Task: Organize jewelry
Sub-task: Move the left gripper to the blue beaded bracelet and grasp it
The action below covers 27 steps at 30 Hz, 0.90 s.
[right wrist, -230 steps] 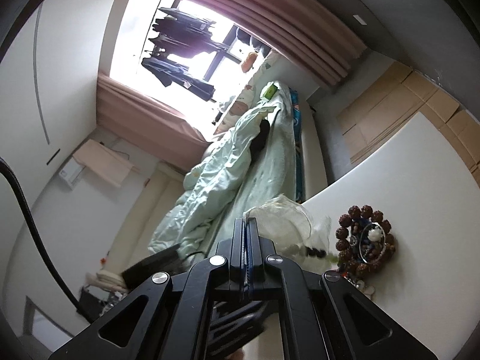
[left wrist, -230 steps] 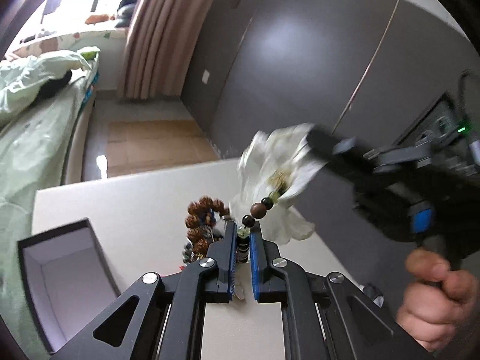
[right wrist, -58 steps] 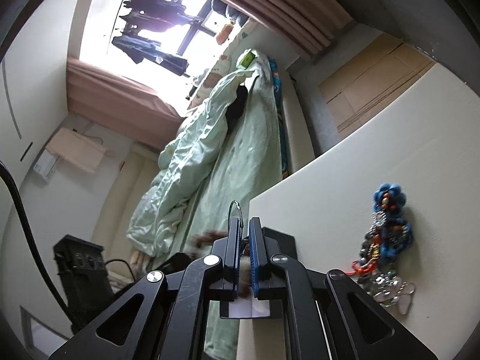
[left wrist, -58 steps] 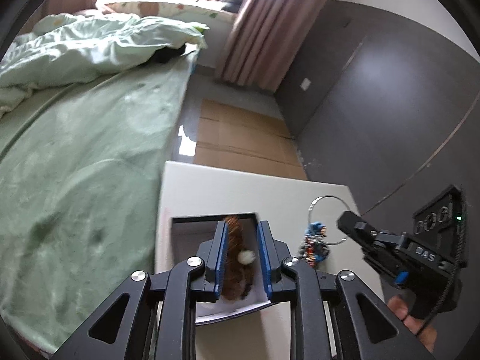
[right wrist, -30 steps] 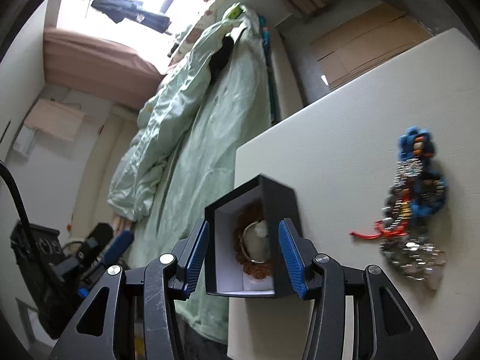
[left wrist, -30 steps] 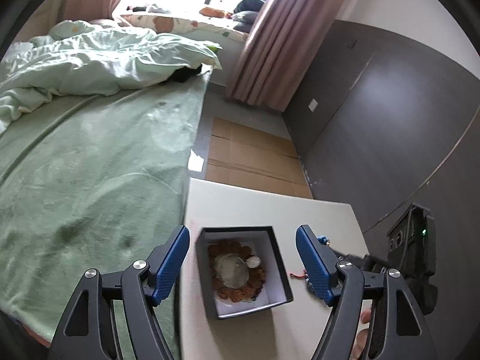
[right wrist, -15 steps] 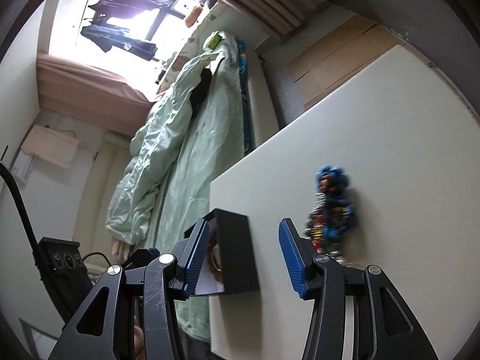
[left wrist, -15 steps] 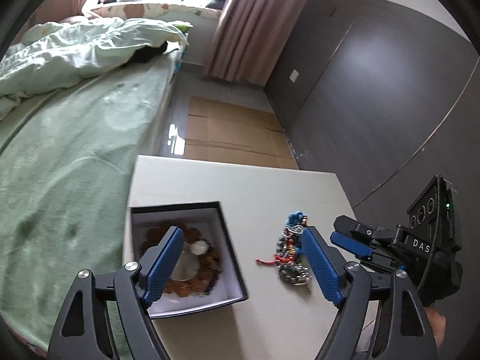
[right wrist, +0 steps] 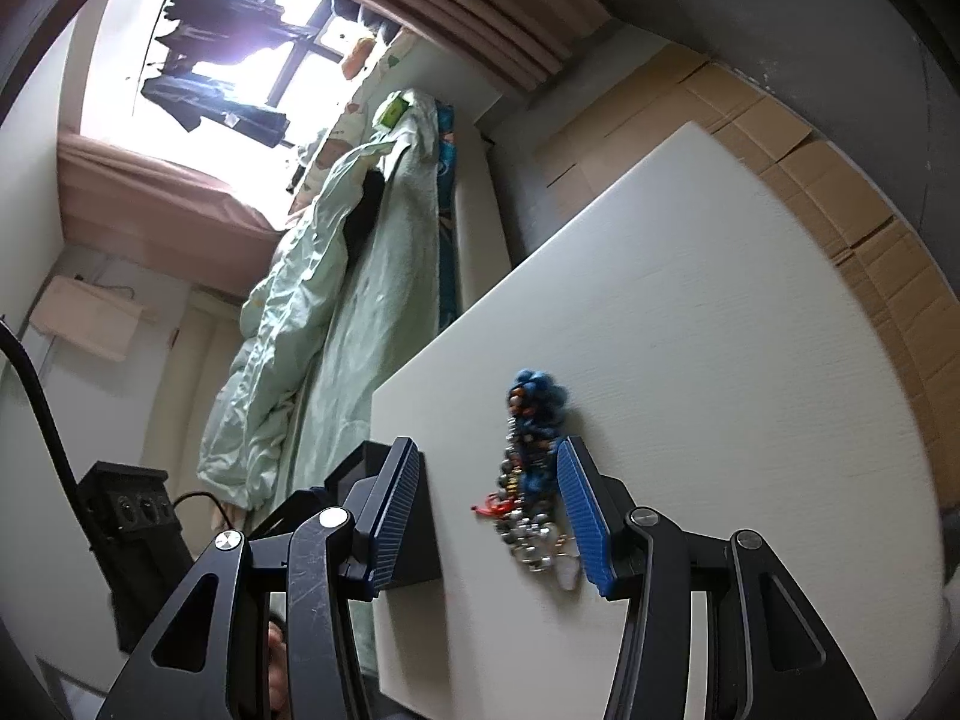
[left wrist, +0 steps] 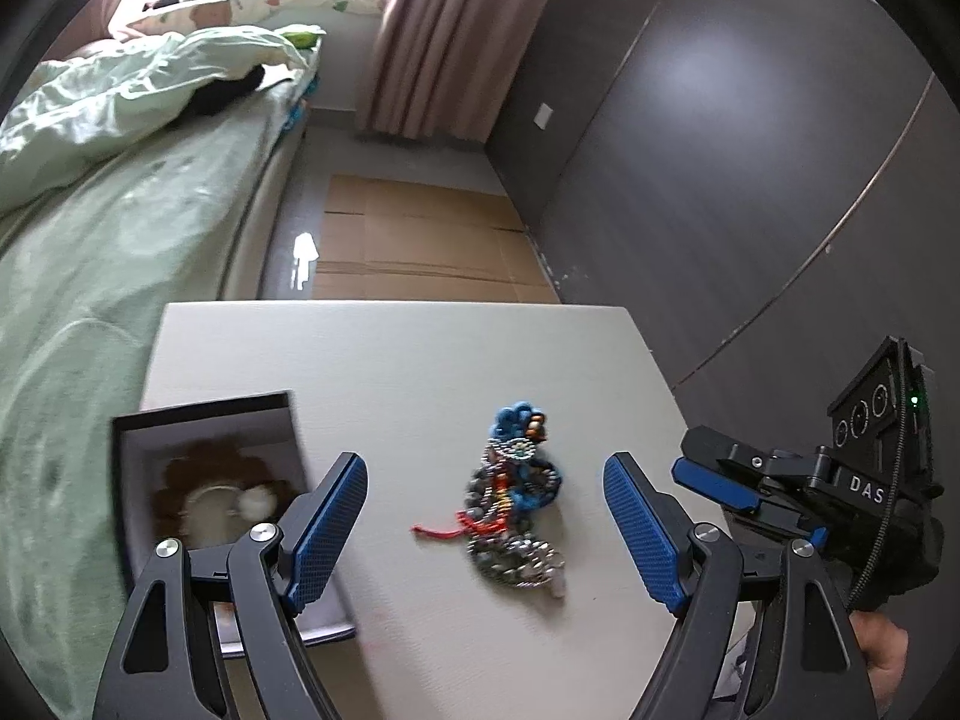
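L gripper [left wrist: 485, 531]: jaws spread wide, empty, hovering over the bench [left wrist: 390, 360]; nothing touching the blue pads.
R gripper [right wrist: 489, 513]: jaws also apart, less wide than L, empty. Seen in L view at far right [left wrist: 720, 480], low over the bench edge, pointing inward.
Jewelry pile [left wrist: 510, 504]: tangled heap on bare bench top, blue knotted piece at far end, red cord sticking out to the left, silver chain bits at near end. In L view it sits between the two jaws, about centred, clear of both.
Same pile, R view [right wrist: 531, 474]: lies in the gap but hard against the right-side jaw; near part overlaps that pad in view, contact can't tell. Well apart from the left-side jaw.
Box [left wrist: 198, 420]: black, open, white inside, at the bench's left edge next to the bed. L view: left-side jaw overlaps its near right corner. R view [right wrist: 420, 540]: its dark wall is behind the left-side jaw.
In box: brown bead bracelet [left wrist: 180, 474] w/ white bead; blurred.
Pile vs box: apart, bare bench between.
Bed [left wrist: 90, 210]: green sheet, alongside bench.
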Each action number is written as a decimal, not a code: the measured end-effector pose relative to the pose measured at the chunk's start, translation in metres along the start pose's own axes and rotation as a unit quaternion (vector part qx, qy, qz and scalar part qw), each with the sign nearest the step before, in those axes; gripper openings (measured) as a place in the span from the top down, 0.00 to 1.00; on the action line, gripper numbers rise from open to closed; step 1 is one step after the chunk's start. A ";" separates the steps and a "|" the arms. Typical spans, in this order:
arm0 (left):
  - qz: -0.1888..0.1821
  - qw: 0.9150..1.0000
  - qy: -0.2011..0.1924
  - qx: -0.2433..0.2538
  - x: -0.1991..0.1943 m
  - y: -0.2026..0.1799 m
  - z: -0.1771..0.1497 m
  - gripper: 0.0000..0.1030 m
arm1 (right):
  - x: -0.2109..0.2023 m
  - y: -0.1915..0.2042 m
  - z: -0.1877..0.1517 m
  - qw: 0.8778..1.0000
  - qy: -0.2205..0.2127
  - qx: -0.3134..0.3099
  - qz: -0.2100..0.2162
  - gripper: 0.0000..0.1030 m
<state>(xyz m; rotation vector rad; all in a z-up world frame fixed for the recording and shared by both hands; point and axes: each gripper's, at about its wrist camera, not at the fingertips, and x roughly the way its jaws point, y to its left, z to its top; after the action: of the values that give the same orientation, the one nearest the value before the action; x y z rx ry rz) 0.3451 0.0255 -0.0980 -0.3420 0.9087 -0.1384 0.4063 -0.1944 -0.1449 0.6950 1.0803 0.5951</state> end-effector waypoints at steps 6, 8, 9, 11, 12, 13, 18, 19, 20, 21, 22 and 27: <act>-0.006 1.000 0.014 0.018 0.029 -0.020 0.008 0.25 | -0.013 -0.019 0.007 1.000 -0.016 0.020 -0.004 0.52; -0.007 0.999 0.023 0.022 0.039 -0.022 0.011 0.28 | -0.016 -0.026 0.009 0.999 -0.023 0.030 -0.006 0.52; -0.007 0.999 0.028 0.024 0.046 -0.023 0.013 0.29 | -0.018 -0.031 0.011 0.999 -0.025 0.034 -0.005 0.52; -0.002 0.999 0.038 0.027 0.058 -0.023 0.017 0.35 | -0.021 -0.037 0.013 0.999 -0.031 0.044 -0.006 0.52; 0.000 0.999 0.046 0.025 0.066 -0.022 0.019 0.37 | -0.022 -0.039 0.014 0.998 -0.033 0.048 -0.007 0.52; 0.000 0.998 0.052 0.023 0.072 -0.020 0.020 0.37 | -0.023 -0.041 0.015 0.998 -0.036 0.050 -0.007 0.52; -0.001 0.996 0.082 0.032 0.099 -0.021 0.027 0.37 | -0.029 -0.049 0.020 0.997 -0.044 0.059 -0.013 0.52; -0.001 0.996 0.088 0.034 0.103 -0.021 0.028 0.37 | -0.029 -0.050 0.020 0.997 -0.044 0.060 -0.013 0.52; 0.003 0.995 0.094 0.036 0.108 -0.021 0.028 0.37 | -0.030 -0.050 0.020 0.997 -0.045 0.061 -0.014 0.52; 0.008 0.994 0.099 0.038 0.112 -0.020 0.029 0.38 | -0.030 -0.050 0.021 0.997 -0.046 0.062 -0.015 0.52; 0.011 0.994 0.105 0.039 0.117 -0.020 0.029 0.38 | -0.029 -0.051 0.021 0.997 -0.046 0.063 -0.018 0.52; 0.022 0.992 0.117 0.041 0.130 -0.019 0.025 0.45 | -0.022 -0.052 0.022 0.996 -0.039 0.066 -0.036 0.52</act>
<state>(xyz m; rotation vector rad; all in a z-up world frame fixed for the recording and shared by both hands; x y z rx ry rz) 0.4443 -0.0205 -0.1747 -0.2309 1.1388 -0.1770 0.4234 -0.2493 -0.1649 0.7849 1.0733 0.4344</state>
